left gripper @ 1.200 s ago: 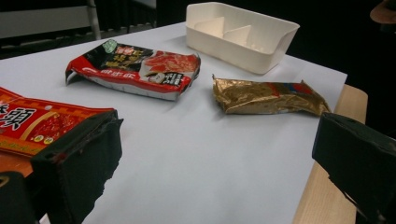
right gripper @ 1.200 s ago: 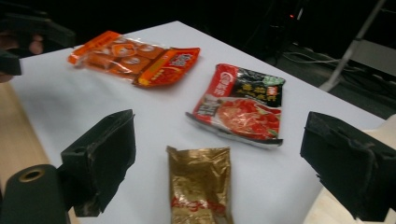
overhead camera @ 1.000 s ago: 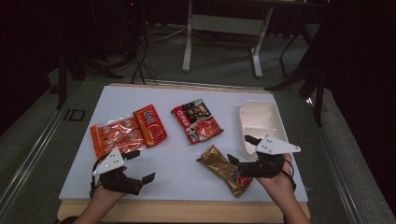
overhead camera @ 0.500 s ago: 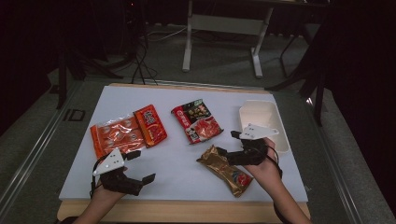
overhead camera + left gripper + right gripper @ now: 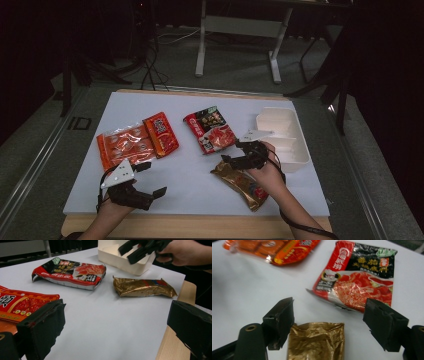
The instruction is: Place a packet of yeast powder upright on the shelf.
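White sheet on a wooden table, dark room behind, right gripper over the gold packet.

High view: the white sheet point(image 5: 190, 175) covers the wooden table point(image 5: 200, 226), grey floor and a pale table frame point(image 5: 240, 25) in the dim upper part; the gold packet point(image 5: 240, 181) lies lower right of centre under the right gripper point(image 5: 235, 159), the left gripper point(image 5: 150, 179) at lower left, a white tray point(image 5: 292, 145) at the right edge of the sheet. Left gripper view: its jaws stand wide apart, nothing between them but bare sheet; the gold packet point(image 5: 143, 287) lies upper right, near the tray point(image 5: 125, 258). Right gripper view: the jaws, which have just been closing, straddle the packet's point(image 5: 317, 341) top end at bottom centre without pressing it; a red and black packet point(image 5: 359, 277) fills the upper right.
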The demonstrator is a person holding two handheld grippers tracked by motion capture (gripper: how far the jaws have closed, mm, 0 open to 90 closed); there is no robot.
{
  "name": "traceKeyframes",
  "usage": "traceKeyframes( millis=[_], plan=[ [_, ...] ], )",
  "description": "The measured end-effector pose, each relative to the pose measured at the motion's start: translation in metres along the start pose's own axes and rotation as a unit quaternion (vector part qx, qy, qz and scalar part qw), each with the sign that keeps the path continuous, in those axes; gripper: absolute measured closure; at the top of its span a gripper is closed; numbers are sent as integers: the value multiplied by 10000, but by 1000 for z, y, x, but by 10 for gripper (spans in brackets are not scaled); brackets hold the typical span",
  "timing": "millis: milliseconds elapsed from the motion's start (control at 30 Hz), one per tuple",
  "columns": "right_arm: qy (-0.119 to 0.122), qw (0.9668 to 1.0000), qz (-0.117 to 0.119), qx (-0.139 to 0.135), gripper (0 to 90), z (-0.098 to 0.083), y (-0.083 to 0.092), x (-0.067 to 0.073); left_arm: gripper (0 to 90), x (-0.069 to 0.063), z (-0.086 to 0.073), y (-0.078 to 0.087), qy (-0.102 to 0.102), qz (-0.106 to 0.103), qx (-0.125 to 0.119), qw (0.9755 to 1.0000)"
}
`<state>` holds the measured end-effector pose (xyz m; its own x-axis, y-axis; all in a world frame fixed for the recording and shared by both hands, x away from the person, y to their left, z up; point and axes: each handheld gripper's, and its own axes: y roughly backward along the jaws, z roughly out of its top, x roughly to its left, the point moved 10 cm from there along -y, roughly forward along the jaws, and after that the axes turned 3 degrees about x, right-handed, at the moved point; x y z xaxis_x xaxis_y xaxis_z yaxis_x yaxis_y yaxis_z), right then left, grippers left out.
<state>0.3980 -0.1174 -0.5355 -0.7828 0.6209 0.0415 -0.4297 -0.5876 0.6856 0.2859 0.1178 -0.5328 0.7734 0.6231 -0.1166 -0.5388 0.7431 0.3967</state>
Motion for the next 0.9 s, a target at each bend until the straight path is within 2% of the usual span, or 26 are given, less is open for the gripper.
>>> traceKeyframes(
  millis=[67, 233, 467, 500, 700, 833, 867, 900],
  plan=[
    [-11, 9999, -65, 88, 259, -3, -8, -4, 17, 0, 0, 0, 14, -36, 5, 10000],
    [-167, 9996, -28, 246, 298, -12, -21, -9, 17, -1, -1, -1, -8, -42, 41, 10000],
    [-201, 9987, -81, 456, 313, -23, -36, -16, 17, 0, -2, -2, -30, -39, 61, 10000],
    [-276, 9981, -7, 546, 316, -27, -40, -16, 17, 0, -2, -2, -27, -41, 74, 10000],
    [-347, 9961, 75, 803, 347, -37, -51, -18, 17, -1, -3, -3, -23, -83, 100, 9999],
    [-405, 9949, 139, 916, 384, -40, -55, -17, 17, -1, -3, -3, -22, -84, 99, 9999],
    [-407, 9937, 248, 1013, 413, -43, -57, -14, 17, -1, -3, -2, -31, -85, 109, 9999],
    [-398, 9933, 202, 1068, 435, -44, -58, -14, 17, -1, -3, -2, -31, -85, 109, 9999]
  ],
)
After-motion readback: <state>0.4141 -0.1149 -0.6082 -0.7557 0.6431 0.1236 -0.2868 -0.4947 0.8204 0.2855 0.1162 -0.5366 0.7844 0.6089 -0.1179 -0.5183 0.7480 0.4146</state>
